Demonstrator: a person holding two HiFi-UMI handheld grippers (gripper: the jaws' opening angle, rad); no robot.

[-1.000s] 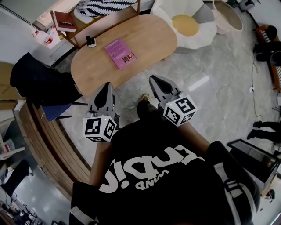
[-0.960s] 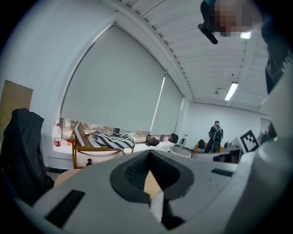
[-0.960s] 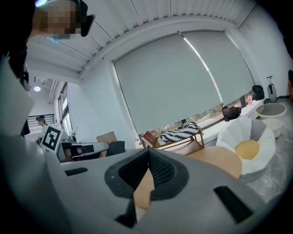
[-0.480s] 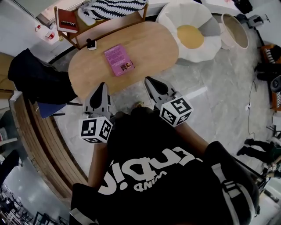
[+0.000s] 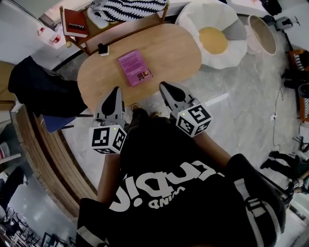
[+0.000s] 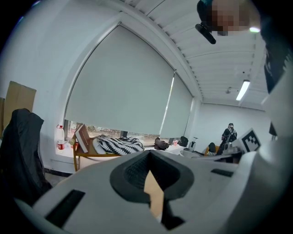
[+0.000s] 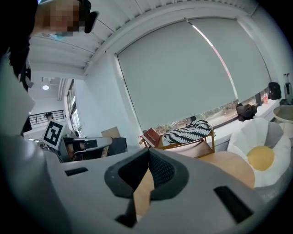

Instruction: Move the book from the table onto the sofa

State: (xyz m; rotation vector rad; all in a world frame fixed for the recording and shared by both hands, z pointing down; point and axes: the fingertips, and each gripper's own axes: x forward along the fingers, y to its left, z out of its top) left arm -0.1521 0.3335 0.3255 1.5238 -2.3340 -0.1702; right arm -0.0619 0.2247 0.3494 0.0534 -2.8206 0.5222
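A magenta book [image 5: 134, 68] lies flat near the middle of the oval wooden table [image 5: 174, 46]. Beyond the table stands a wooden-framed sofa [image 5: 120, 24] with a zebra-striped cushion [image 5: 128, 7]. In the head view my left gripper [image 5: 115, 91] hovers at the table's near edge, left of the book and short of it. My right gripper [image 5: 164, 86] hangs level with it, to the right of the book. Both are shut with nothing in them. The left gripper view shows the closed left gripper [image 6: 149, 155] aimed toward the sofa [image 6: 114, 146]; the right gripper [image 7: 149, 151] looks over the table [image 7: 229, 167].
A red book [image 5: 75, 22] leans at the sofa's left end. A small black-and-white object [image 5: 103, 49] sits on the table's far left. A fried-egg-shaped floor cushion [image 5: 215, 34] lies right of the table, a chair with a black jacket [image 5: 38, 89] to the left.
Both grippers have moved forward together toward the table's near edge, closing on the book. Their jaws stayed shut.
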